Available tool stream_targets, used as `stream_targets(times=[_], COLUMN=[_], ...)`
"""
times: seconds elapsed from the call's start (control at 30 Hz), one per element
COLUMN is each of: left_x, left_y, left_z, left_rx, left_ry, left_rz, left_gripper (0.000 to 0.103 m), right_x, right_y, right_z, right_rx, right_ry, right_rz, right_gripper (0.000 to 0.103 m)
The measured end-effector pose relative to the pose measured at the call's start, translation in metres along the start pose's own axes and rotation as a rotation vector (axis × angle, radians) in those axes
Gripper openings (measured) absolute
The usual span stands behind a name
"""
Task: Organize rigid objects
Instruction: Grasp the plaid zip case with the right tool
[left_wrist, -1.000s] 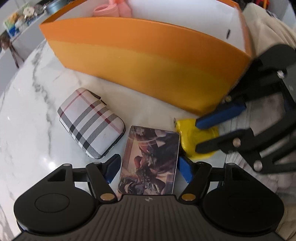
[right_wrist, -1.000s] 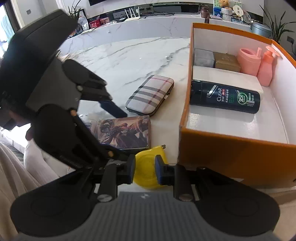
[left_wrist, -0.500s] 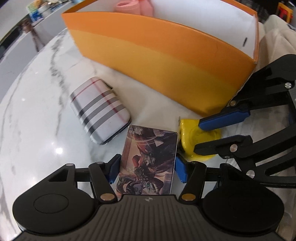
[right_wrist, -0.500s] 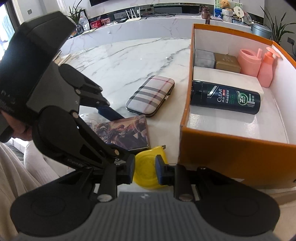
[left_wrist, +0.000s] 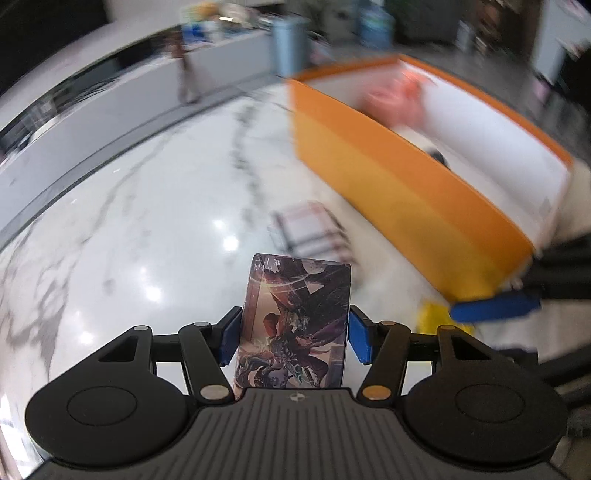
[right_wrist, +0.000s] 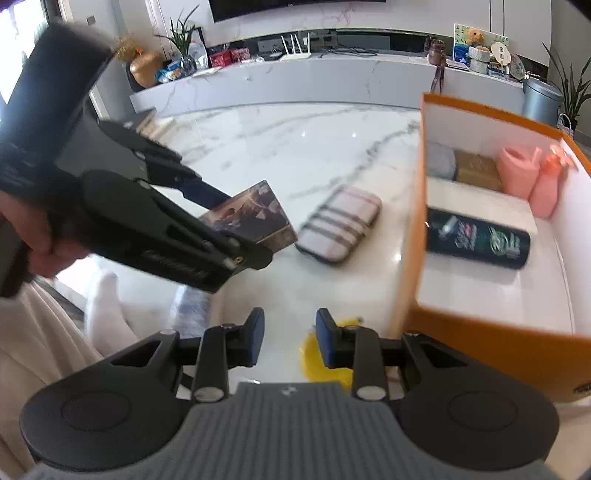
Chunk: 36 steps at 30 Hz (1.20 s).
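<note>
My left tool (left_wrist: 293, 338) is closed on the illustrated card box (left_wrist: 295, 325), with one blue pad on each long side, so the box stands out forward past the fingers and its printed face looks up at the camera. In the right wrist view the same box (right_wrist: 255, 218) is in the air above the marble desk (right_wrist: 295, 155), not touching it. I judge this grip across the narrow width is good for carrying, because the free end can go first over a wall.

My right tool (right_wrist: 290, 341) is open, the pads are apart and nothing is between them. The yellow tape measure (right_wrist: 325, 360) lies on the desk just beside the right pad, near the corner of the orange box (right_wrist: 480, 354).

The orange box has a high near wall, so I think the card box must go over this rim. Inside, the black bottle (right_wrist: 476, 242) lies across the middle and the pink containers (right_wrist: 528, 181) stand at the back, but white floor in front of the bottle looks free. The plaid case (right_wrist: 340, 229) lies on the desk between my left tool and the orange box, below the path
</note>
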<state>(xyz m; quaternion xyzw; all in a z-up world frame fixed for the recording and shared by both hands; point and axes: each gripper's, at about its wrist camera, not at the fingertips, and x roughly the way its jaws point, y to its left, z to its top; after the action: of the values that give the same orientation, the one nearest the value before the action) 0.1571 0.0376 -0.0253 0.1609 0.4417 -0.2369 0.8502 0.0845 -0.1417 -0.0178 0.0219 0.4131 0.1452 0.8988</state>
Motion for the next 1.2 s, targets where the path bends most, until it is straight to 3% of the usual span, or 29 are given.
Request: stream_targets(times=[0.17,0.27,0.37,0.7,0.87,1.1,1.2], left_x=[0.001,0.001,0.002,0.024,0.032,0.034,0.037], left_y=[0.031,0.053,0.068,0.092,0.098,0.100,0.098], left_z=[0.004,-0.004,-0.008,-0.016,-0.019,-0.025,-0.027], left_rx=[-0.182,-0.268,-0.313,-0.386,-0.404,-0.410,-0.395], left_ry=[-0.046,-0.073,-0.087,-0.074,-0.033,0.026,0.055], left_rz=[0.068,0.060,0.060,0.006,0.003,0.014,0.014], left_gripper=[0.068,0.068,0.068,0.068,0.068,0.068,0.068], right_x=[0.026,0.050,0.077,0.131,0.143,0.133,0.127], right_y=[0.020,0.025,0.023,-0.001,0.001,0.027,0.028], right_z=[0.034,0.047,0.061,0.064,0.065,0.051,0.047], right_rx=[0.014,0.054,0.140,0.341,0.287,0.023,-0.001], right_ry=[0.004,0.016,0.025,0.084,0.097,0.180,0.190], right_rz=[-0.092,-0.157,-0.231,-0.376,-0.369,-0.211,-0.209], right_gripper=[0.048,0.053,0.063,0.072,0.065,0.065,0.066])
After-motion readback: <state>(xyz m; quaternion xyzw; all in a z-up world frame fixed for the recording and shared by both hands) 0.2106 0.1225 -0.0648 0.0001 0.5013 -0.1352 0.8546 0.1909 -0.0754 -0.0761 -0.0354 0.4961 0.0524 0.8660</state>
